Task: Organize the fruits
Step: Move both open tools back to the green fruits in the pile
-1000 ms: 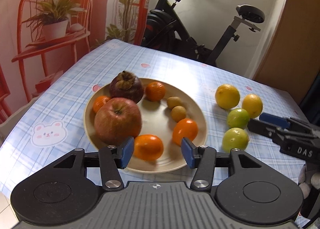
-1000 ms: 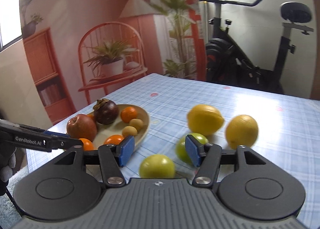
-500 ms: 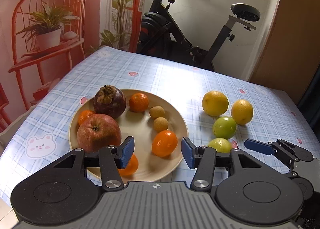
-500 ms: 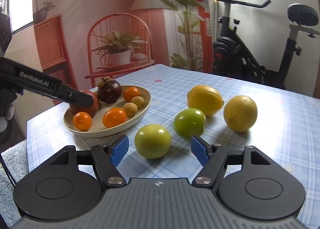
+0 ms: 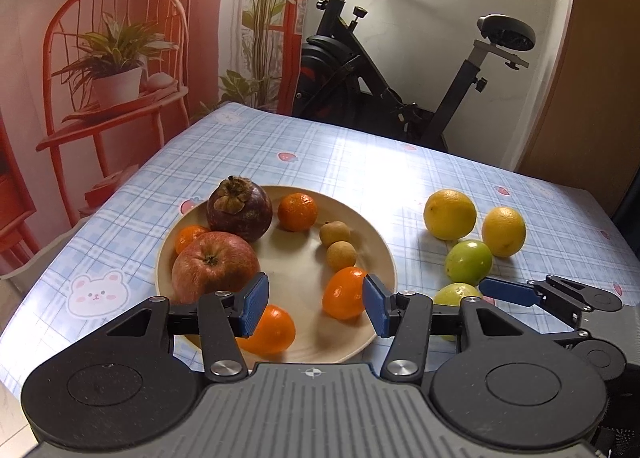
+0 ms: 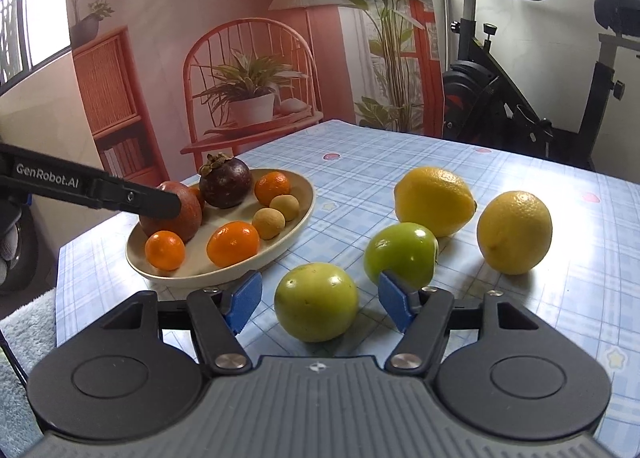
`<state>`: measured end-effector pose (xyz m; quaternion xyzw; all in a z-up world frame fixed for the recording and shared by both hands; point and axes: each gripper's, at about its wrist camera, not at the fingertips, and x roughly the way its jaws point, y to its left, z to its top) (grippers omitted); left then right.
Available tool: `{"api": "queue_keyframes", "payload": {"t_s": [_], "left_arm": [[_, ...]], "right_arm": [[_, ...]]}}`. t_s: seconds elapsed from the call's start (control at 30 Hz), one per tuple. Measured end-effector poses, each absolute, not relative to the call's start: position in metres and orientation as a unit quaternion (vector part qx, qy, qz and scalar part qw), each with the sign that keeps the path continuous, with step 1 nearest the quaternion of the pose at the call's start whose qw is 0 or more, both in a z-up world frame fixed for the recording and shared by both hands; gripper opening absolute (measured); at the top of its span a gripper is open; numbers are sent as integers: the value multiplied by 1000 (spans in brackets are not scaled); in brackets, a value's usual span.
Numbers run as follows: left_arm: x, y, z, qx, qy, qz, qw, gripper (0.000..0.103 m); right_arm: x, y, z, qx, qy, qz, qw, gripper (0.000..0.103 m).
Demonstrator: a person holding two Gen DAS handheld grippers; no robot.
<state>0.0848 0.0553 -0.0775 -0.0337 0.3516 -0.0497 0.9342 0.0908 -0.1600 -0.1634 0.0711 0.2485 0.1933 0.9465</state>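
Our right gripper (image 6: 318, 304) has its jaws closing around the near green fruit (image 6: 316, 301); the pads flank it without touching. That fruit sits on the checked tablecloth (image 6: 400, 154), at 4 o'clock of the plate (image 6: 296, 214). A second green fruit (image 6: 400, 254) lies at its 1 o'clock, two lemons (image 6: 434, 200) behind. Our left gripper (image 5: 314, 304) hangs over the plate's near rim, jaws apart, gripping nothing. An apple (image 5: 214, 264), a mangosteen (image 5: 240, 208) and small oranges (image 5: 298, 212) are on the plate.
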Motion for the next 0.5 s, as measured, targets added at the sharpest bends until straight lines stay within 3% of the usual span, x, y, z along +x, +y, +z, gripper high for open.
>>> {"api": "queue_keyframes", "payload": {"t_s": [0.5], "left_arm": [[81, 59, -91, -47, 361, -48, 930, 55]], "right_arm": [[102, -147, -166, 43, 286, 192, 938, 59]]}}
